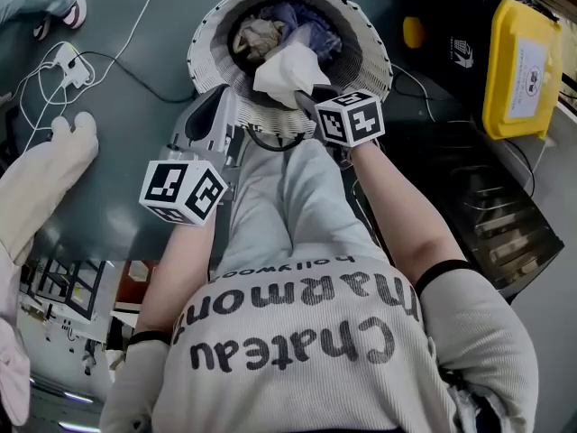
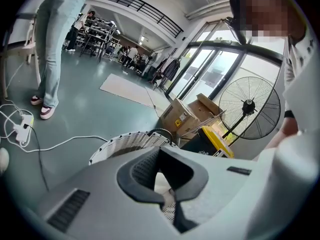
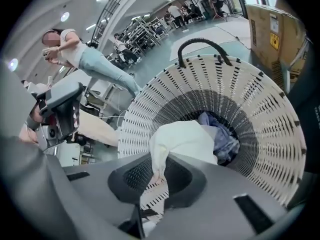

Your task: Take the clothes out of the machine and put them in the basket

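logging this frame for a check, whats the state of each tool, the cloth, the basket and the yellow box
right tool, shut on white cloth
white cloth, pinched, hanging over basket's near edge
basket, upright, clothes inside
left tool, jaws together, nothing clearly held
yellow lid, closed

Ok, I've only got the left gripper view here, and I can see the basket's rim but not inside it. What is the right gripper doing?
Observer: The right tongs are shut on a white cloth, which hangs above the opening of the white laundry basket.
Operator: Is there anything in the basket?
Observer: Yes, bluish garments and a beige garment lie at its bottom.
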Available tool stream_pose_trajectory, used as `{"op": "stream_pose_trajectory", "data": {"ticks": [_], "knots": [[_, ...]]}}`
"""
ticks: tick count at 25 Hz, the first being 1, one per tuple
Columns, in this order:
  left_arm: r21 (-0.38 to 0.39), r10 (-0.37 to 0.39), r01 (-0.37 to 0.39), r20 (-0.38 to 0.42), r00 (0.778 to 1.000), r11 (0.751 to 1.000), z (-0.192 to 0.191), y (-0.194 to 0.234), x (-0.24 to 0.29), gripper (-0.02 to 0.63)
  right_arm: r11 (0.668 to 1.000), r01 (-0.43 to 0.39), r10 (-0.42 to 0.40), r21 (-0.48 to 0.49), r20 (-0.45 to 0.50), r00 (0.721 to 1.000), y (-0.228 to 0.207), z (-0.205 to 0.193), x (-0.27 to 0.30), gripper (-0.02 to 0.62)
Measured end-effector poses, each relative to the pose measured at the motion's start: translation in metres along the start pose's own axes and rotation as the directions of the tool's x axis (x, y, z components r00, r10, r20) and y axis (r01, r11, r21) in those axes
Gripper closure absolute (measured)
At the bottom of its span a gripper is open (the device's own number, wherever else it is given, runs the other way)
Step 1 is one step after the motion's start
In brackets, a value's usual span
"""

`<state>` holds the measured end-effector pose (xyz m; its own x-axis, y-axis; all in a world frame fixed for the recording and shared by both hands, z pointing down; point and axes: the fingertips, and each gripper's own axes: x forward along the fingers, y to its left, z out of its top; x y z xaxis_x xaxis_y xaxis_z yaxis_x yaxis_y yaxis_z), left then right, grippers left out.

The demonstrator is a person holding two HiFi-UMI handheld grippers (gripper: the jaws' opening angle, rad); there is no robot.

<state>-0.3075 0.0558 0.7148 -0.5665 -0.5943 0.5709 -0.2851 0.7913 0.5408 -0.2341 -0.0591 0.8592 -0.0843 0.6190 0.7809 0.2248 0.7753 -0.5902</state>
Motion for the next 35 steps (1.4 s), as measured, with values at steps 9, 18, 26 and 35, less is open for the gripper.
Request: {"op": "stream_pose_trajectory", "data": {"ticks": [9, 18, 26, 35], "knots": [[0.026, 0.013, -0.012, -0.034, 0.999, 1.000, -0.016, 0.013, 0.019, 0.598, 1.000, 0.021, -0.021, -0.005, 0.008, 1.000, -0.023, 0.015, 0.019, 0.526], [0.010, 0.027, -0.026, -0.028, 0.999, 1.000, -0.029, 0.027, 0.055, 0.598, 0.999, 0.047, -0.047, -0.009, 0.017, 0.999, -0.054, 0.030, 0.040, 0.526], [0.015, 0.036, -0.035, -0.070, 0.997, 0.999, -0.065, 0.039, 0.090, 0.598, 0.998, 0.050, -0.050, -0.043, 0.010, 0.999, -0.081, 0.022, 0.068, 0.526], [0.004, -0.011, 0.012, -0.109, 0.994, 1.000, -0.090, 0.044, 0.118, 0.598, 0.999, 0.046, -0.045, -0.027, 0.016, 0.999, -0.102, 0.011, 0.100, 0.525]]}}
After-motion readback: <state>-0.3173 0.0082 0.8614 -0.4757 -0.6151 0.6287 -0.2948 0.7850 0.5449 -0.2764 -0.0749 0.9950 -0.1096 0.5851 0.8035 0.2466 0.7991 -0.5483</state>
